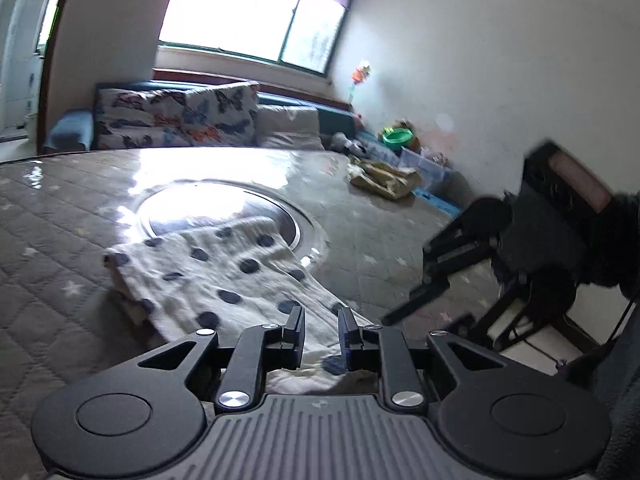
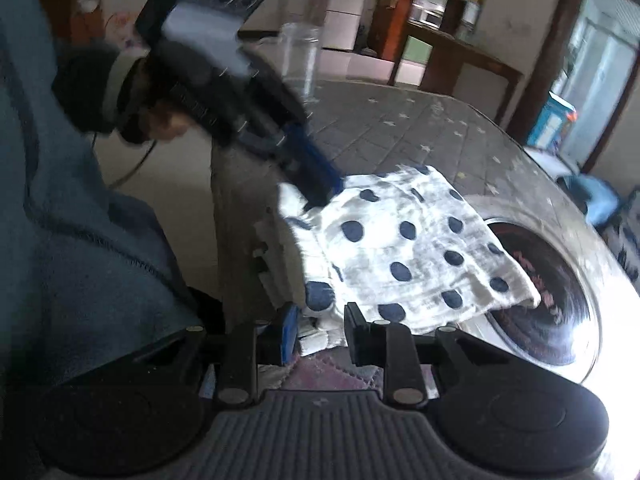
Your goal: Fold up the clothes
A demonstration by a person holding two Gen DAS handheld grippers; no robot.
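Spotted cloth (image 1: 224,276) lies between both grippers' parted fingers (image 1: 294,326); grip unclear.

the cloth (image 2: 416,248) is a soft, matt, crinkled weave, white with dark blue dots, lying on a quilted grey table cover (image 1: 60,264) under a glossy, reflective clear film. the round inset (image 1: 224,208) in the table is shiny, mirror-like metal or glass. both grippers (image 1: 321,334) (image 2: 320,332) are matt black plastic with bright metal rivets and a ribbed grey base, and the sleeve (image 2: 80,240) is fuzzy blue fleece.
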